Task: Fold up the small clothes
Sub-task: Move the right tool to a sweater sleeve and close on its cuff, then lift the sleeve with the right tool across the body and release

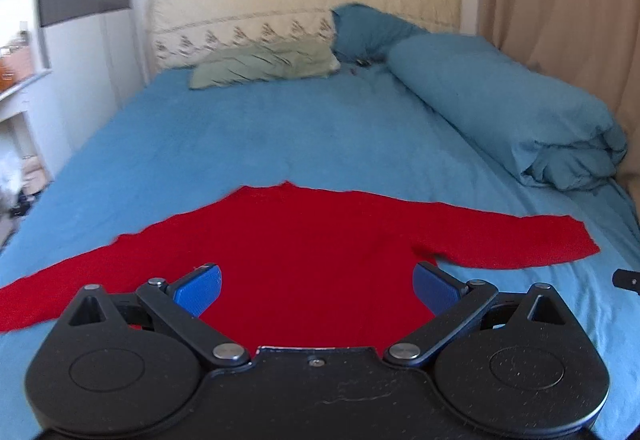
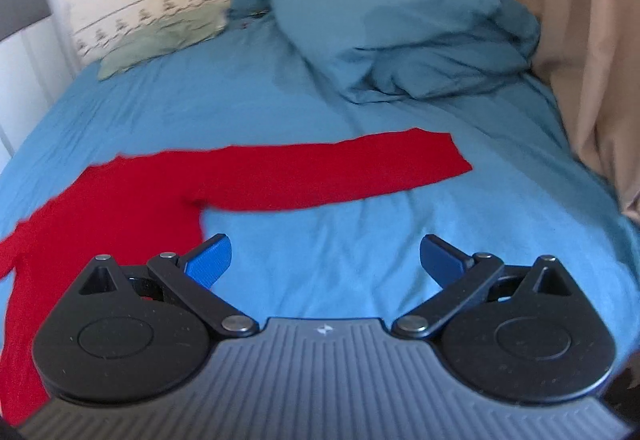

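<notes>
Both grippers stand wide open and hold nothing. One red sweater [image 1: 304, 240] lies flat on the blue bed sheet [image 1: 248, 136], both sleeves spread out to the sides, so its long axis runs across the bed from left to right. Its neck end points away toward the headboard [image 1: 304, 0], and its body runs back toward the cameras.

The left gripper [image 1: 316, 290] hangs over the sweater's body; between its blue fingertips [image 1: 198, 290] only red cloth shows, and whether the pads touch the cloth cannot be told. The right sleeve [image 1: 512, 240] stretches out beyond the right-hand pad toward the bed's right side, while the left sleeve [image 1: 72, 280] runs off to the left edge of that view.

The right gripper [image 2: 326, 262] hovers over bare sheet, just to the right of the sweater's body and nearer the camera than the right sleeve. Its left fingertip sits close beside the sweater's side edge, below the armpit. That sleeve lies straight, its cuff [image 2: 456, 156] pointing right.

Farther up the bed sit a bunched blue duvet [image 2: 408, 36] and a green pillow [image 1: 264, 64]; both lie well apart from the sweater.
</notes>
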